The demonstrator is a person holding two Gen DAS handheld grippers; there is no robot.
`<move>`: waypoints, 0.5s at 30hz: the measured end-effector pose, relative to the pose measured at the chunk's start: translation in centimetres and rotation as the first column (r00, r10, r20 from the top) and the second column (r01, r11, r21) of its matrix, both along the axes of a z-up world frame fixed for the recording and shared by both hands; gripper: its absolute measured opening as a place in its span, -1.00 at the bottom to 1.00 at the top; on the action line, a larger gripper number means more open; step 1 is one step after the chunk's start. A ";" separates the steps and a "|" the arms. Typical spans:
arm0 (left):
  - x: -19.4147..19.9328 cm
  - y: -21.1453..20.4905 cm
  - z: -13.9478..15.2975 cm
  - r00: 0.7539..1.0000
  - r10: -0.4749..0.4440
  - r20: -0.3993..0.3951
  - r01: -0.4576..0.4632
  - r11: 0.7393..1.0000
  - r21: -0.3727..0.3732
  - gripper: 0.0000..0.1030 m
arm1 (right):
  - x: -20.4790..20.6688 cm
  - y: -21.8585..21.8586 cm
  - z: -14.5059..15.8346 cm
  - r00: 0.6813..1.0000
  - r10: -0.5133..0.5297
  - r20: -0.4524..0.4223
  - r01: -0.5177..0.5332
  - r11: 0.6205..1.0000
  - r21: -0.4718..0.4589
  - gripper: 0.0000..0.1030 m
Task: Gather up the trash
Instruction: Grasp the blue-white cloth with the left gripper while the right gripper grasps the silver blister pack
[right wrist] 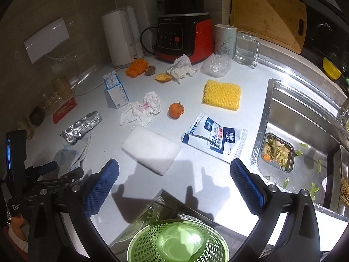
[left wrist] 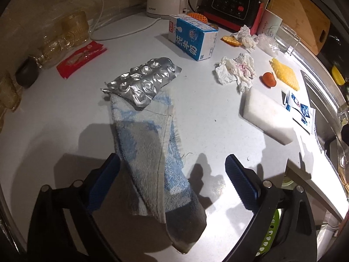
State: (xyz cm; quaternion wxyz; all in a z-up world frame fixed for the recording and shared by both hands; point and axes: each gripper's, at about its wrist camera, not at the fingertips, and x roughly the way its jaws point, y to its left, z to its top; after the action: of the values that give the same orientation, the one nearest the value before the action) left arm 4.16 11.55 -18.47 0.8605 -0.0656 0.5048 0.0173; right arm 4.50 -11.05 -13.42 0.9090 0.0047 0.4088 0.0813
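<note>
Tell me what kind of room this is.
A home kitchen, most likely. A steel sink is set into the white counter, an electric kettle and a blender stand by the wall, and a wooden cutting board leans behind the sink.

White countertop point(right wrist: 196, 100), beige tiled wall point(right wrist: 87, 4), steel sink point(right wrist: 305, 118), hard shadows from overhead light

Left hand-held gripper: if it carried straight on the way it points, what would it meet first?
Most likely the blue-and-white cloth, lying between the open left hand-held gripper fingers; the foil blister pack rests on its far end. Depth is uncertain.
</note>
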 end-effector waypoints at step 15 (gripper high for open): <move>0.1 1.2 -0.9 0.999 0.012 0.033 -0.011 1.000 -0.001 -0.30 | 1.1 0.8 -2.3 0.997 0.070 -0.045 -0.070 0.998 -0.003 0.97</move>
State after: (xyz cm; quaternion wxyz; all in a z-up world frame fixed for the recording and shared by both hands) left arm 4.22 12.78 -19.36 0.8685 -0.0689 0.4904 0.0210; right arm 5.64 -10.25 -15.72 0.8961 -0.0098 0.4293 0.1121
